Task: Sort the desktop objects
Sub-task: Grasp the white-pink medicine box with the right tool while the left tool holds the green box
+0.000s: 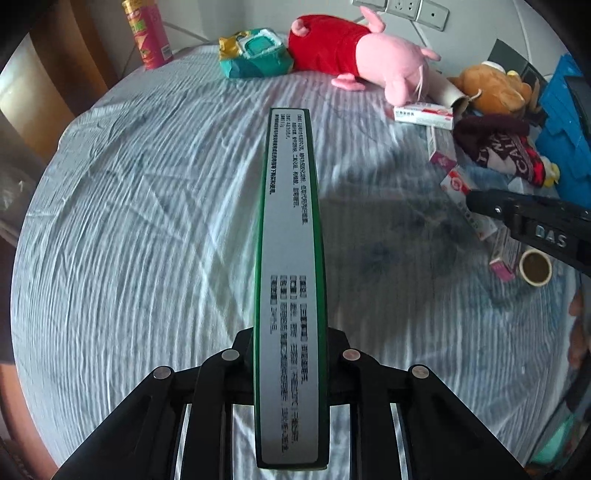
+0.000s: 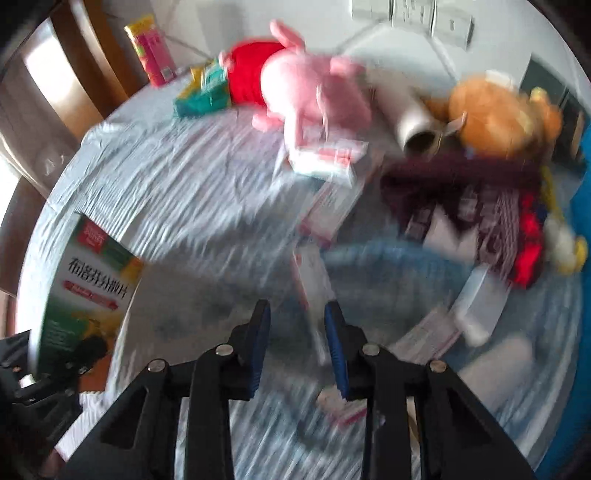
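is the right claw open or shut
Open: in the right wrist view the right claw shows a clear gap between its blue-padded fingers, with nothing held and small boxes on the cloth below.

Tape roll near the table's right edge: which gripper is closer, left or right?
Right. The right gripper reaches in just above and beside the tape roll, jaws open. The left gripper is out over the middle of the table, shut on the green box.

Open cloth on the left, clutter packed along the back and right.

The surface (image 1: 147, 229) lies bare across its left and middle. At the back stand a snack can (image 1: 147, 33), a wipes pack (image 1: 255, 55) and a pink pig plush (image 1: 369, 55). The right is crowded: brown bear plush (image 1: 491, 88), dark knit cloth (image 1: 506, 147), small cartons (image 1: 424, 114), tape roll (image 1: 535, 267). The green box (image 1: 290, 295) held in the left tongs (image 1: 290, 354) juts over the middle.
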`<state>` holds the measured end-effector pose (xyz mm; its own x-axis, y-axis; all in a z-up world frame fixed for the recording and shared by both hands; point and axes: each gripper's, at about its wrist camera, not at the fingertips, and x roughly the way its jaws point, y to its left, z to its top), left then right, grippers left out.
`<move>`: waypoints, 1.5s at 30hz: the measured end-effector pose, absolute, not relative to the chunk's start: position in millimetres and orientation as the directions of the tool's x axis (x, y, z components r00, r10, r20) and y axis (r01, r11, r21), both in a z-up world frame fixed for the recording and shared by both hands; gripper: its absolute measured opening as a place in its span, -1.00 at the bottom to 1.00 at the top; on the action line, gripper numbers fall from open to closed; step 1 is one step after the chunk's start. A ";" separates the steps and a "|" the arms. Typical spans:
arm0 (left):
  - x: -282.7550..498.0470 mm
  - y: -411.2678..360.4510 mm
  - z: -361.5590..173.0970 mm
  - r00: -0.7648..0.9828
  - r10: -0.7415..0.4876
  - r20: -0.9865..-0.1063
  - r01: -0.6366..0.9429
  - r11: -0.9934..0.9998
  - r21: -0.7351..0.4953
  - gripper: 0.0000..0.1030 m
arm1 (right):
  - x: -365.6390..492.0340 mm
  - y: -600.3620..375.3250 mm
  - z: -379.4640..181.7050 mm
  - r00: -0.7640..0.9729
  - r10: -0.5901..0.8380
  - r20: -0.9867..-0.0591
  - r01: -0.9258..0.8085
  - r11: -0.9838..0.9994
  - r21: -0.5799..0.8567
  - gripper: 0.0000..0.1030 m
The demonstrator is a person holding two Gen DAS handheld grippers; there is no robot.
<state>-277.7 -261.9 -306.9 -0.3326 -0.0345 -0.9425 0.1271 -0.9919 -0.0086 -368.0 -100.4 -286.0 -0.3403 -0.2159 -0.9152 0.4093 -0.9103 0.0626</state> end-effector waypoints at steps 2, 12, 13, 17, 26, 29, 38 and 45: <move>-279.2 -259.7 -304.8 -0.337 -0.033 -0.941 0.126 -0.992 -0.011 -0.62 | -369.9 -103.2 -285.6 -0.341 -0.203 -0.918 0.427 -0.903 0.041 -0.41; -281.3 -253.0 -305.0 -0.346 -0.024 -0.938 0.125 -0.992 -0.021 -0.62 | -374.9 -84.5 -267.5 -0.382 -0.240 -0.893 0.411 -0.909 0.068 0.14; -281.1 -253.4 -306.3 -0.344 -0.023 -0.939 0.129 -0.991 -0.023 -0.62 | -375.4 -83.4 -268.5 -0.376 -0.238 -0.896 0.410 -0.910 0.070 0.38; -281.5 -254.4 -307.9 -0.345 -0.022 -0.938 0.140 -0.990 -0.028 -0.61 | -371.3 -88.4 -274.1 -0.355 -0.248 -0.901 0.437 -0.897 0.074 0.43; -283.0 -247.3 -298.3 -0.383 -0.032 -0.923 0.122 -0.992 -0.016 -0.63 | -372.4 -100.9 -325.5 -0.310 -0.169 -0.936 0.440 -0.898 0.016 -0.57; -280.6 -240.9 -284.2 -0.417 -0.029 -0.909 0.106 -0.994 -0.016 -0.63 | -371.0 -103.4 -333.7 -0.321 -0.190 -0.928 0.446 -0.894 0.028 -0.62; -265.9 -241.5 -268.8 -0.436 -0.006 -0.900 0.088 -0.995 -0.036 -0.62 | -371.7 -95.9 -352.5 -0.364 -0.318 -0.876 0.407 -0.900 0.157 -0.51; -265.5 -249.9 -283.8 -0.410 -0.009 -0.912 0.107 -0.994 -0.038 -0.62 | -393.6 -88.8 -390.5 -0.417 -0.286 -0.863 0.355 -0.925 0.136 1.00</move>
